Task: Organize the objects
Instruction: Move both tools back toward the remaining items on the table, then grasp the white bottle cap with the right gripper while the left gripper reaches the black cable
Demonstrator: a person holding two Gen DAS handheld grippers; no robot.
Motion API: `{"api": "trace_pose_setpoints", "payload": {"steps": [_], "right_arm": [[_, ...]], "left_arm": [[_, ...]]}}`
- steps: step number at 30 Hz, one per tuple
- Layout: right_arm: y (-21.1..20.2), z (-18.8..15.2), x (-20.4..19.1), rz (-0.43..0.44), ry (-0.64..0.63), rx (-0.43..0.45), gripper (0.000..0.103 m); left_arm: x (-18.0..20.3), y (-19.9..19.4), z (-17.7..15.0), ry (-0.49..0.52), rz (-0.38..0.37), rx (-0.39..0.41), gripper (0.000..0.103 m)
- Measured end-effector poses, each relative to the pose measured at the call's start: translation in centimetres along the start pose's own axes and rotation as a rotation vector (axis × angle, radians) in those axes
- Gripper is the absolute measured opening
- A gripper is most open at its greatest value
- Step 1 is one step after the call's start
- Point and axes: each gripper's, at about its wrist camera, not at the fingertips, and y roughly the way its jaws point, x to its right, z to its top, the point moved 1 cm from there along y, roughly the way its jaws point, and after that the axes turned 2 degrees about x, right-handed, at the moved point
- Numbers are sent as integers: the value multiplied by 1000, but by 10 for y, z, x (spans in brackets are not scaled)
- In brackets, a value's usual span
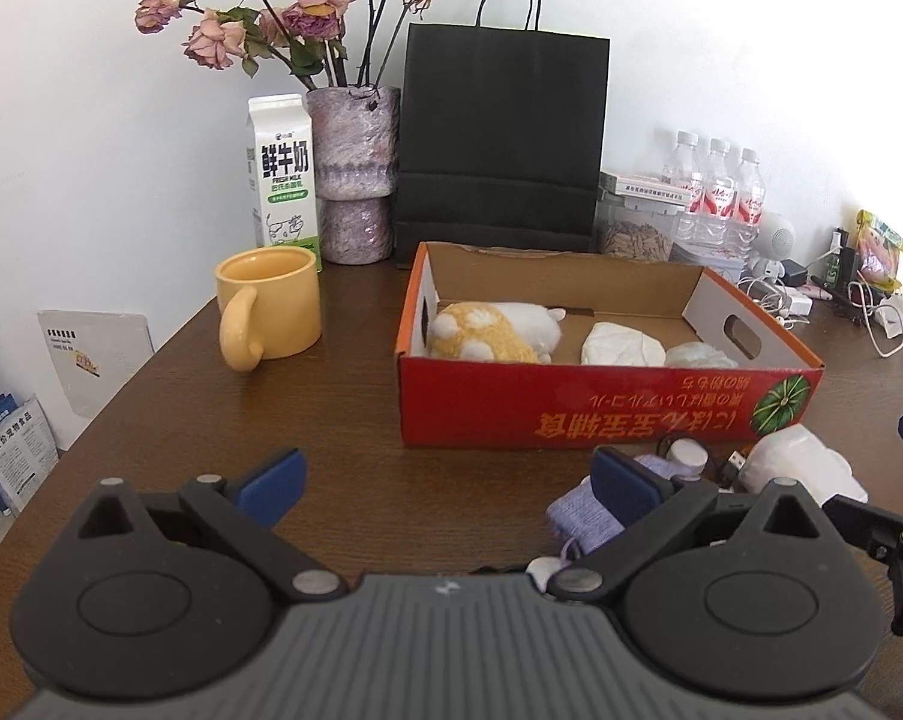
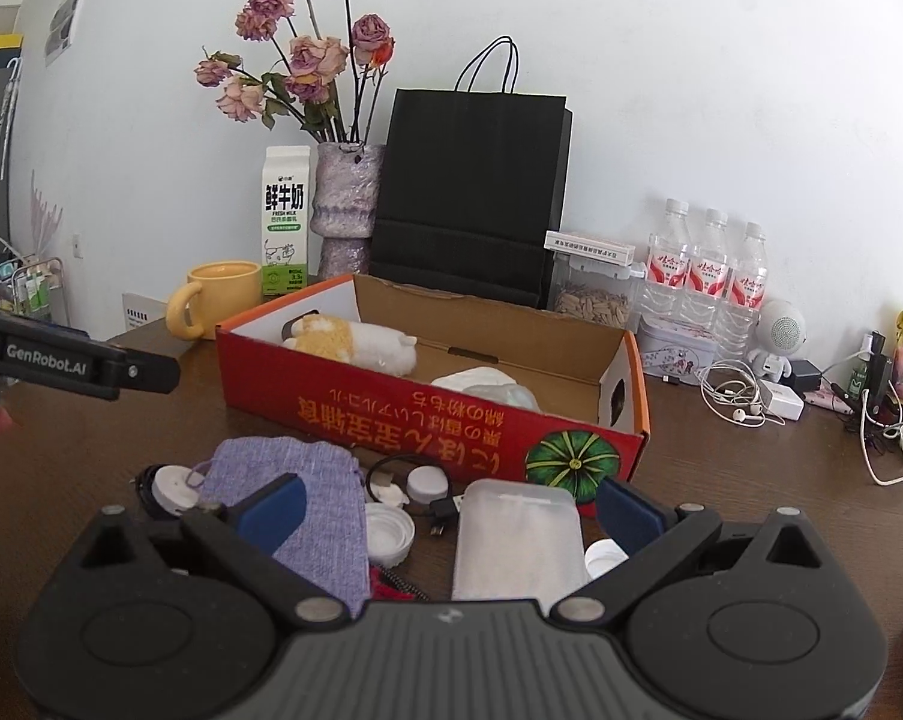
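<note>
A red cardboard box (image 1: 601, 408) (image 2: 391, 402) sits mid-table, holding a yellow and white plush toy (image 1: 493, 333) (image 2: 355, 339) and crumpled white wrappers (image 1: 622, 345) (image 2: 487, 387). In front of it lie a purple knitted pouch (image 2: 307, 510) (image 1: 577, 513), a frosted white packet (image 2: 514, 540) (image 1: 799, 462), white caps (image 2: 427, 483) and a black cable (image 2: 442, 510). My left gripper (image 1: 448, 489) stands open over bare table, left of the pouch. Above the pouch and packet my right gripper (image 2: 451, 510) is open, holding nothing.
A yellow mug (image 1: 268, 306), milk carton (image 1: 283, 180), vase of dried roses (image 1: 355, 174) and black paper bag (image 1: 499, 138) line the back. Water bottles (image 2: 706, 276), a seed jar (image 2: 592, 300), earphones (image 2: 733, 396) and chargers crowd the right.
</note>
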Motion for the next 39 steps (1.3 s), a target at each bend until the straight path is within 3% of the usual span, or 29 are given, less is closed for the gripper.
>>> {"api": "trace_pose_setpoints", "payload": {"steps": [9, 14, 18, 20, 27, 29, 35, 39], "right_arm": [[6, 1, -54, 124, -84, -6, 99], [27, -1, -93, 188, -201, -35, 72], [41, -2, -114, 221, -283, -40, 58], [46, -2, -121, 233, -309, -44, 47], [51, -7, -131, 273, -367, -54, 27], [52, -9, -131, 286, -371, -59, 21], [50, -13, -130, 293, -372, -46, 19], [50, -13, -128, 298, -359, -37, 18]], "left_arm": [[-29, -3, -29, 26, 46, -63, 103], [-40, 1, -38, 18, 4, -86, 98], [-46, 4, -37, -17, -58, -84, 91], [-46, 9, -35, -23, -90, -90, 82], [-39, 30, -35, -47, -197, -138, 54], [-39, 32, -34, -65, -230, -141, 41], [-41, 34, -33, -122, -278, -145, 39], [-35, 38, -35, -104, -275, -163, 40]]}}
